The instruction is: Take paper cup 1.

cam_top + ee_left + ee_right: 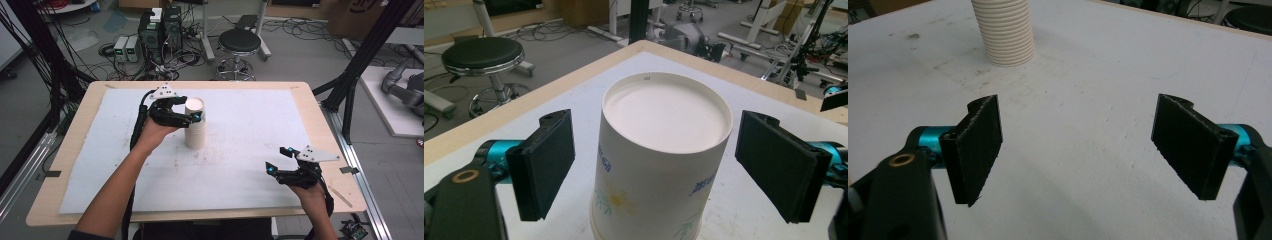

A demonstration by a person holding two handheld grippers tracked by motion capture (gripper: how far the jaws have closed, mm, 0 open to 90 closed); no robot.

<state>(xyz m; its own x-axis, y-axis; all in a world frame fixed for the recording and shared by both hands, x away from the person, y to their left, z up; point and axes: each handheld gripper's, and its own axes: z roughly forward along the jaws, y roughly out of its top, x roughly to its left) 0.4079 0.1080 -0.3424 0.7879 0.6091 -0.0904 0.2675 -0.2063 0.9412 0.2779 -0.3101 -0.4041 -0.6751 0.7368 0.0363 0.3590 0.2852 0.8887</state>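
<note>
Cup stack: I see a tall stack of white paper cups, upside down, bases up, the top one printed with blue letters and a yellow flower; it stands upright on the white cloth sheet that covers the pale wooden table, and I take it as my landmark.

Left gripper: I have it at the top of the cup stack, coming in from the stack's left; in the left gripper view its jaws are spread wide, one black pad on each flank of the top cup, neither touching it.

Right gripper: I hold it low over the sheet, well apart from the cup stack, to its right and nearer my side; in the right gripper view the jaws stand wide apart with bare sheet between them, and the ribbed cup stack is ahead, up and left.

Black round stool: on the floor beyond the table's far edge, behind the cup stack.
</note>
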